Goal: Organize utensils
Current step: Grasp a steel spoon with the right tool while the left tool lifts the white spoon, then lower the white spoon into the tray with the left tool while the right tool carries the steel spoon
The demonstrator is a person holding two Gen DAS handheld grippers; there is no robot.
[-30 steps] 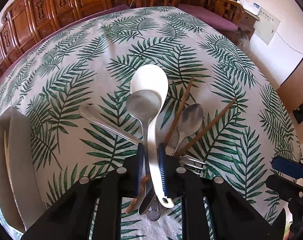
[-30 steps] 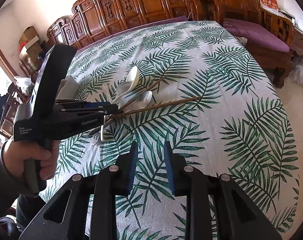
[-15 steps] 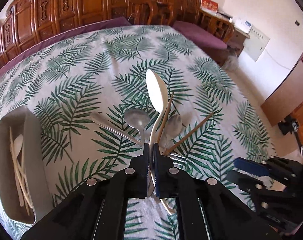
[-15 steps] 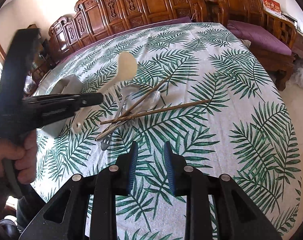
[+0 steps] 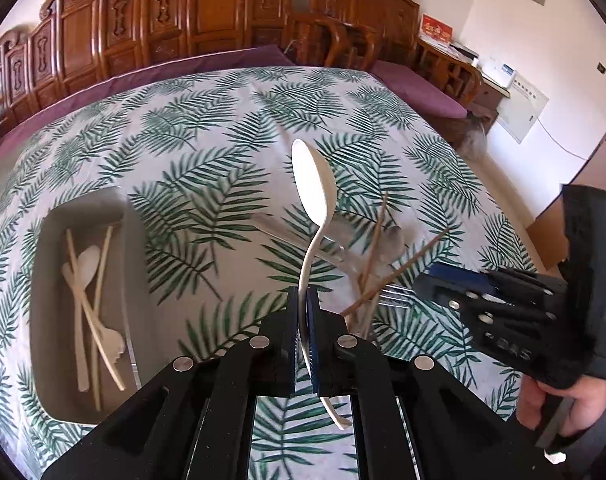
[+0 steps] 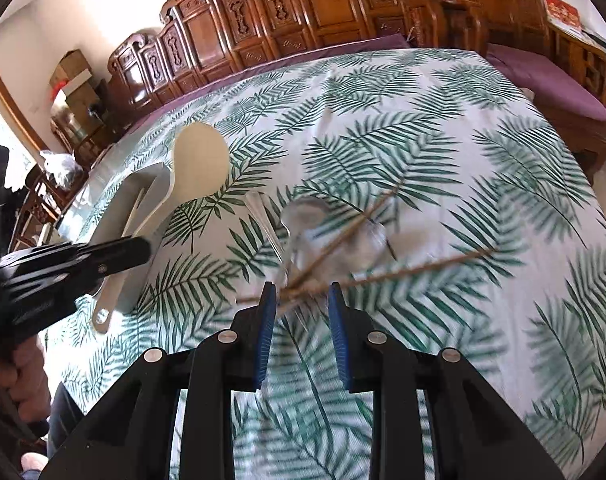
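Note:
My left gripper (image 5: 302, 300) is shut on the handle of a white spoon (image 5: 313, 184), held in the air above the table, bowl pointing away. In the right wrist view the same white spoon (image 6: 201, 166) hangs over the grey tray (image 6: 115, 216). That tray (image 5: 43, 320) holds pale chopsticks and spoons. A pile of metal spoons (image 6: 303, 220), a fork (image 5: 395, 294) and brown chopsticks (image 6: 423, 268) lies on the leaf-print cloth. My right gripper (image 6: 301, 304) stands open just above the near end of the pile, nothing between its fingers.
The leaf-print tablecloth (image 5: 207, 148) covers a wide table. Carved wooden chairs (image 6: 303, 4) line the far side, a purple-cushioned bench (image 5: 415, 88) stands at the right. A person's hand (image 5: 567, 408) holds the right gripper's handle.
My left gripper closed on the white spoon and lifted it out of the pile, carrying it left towards the tray. My right gripper moved in over the pile's near end.

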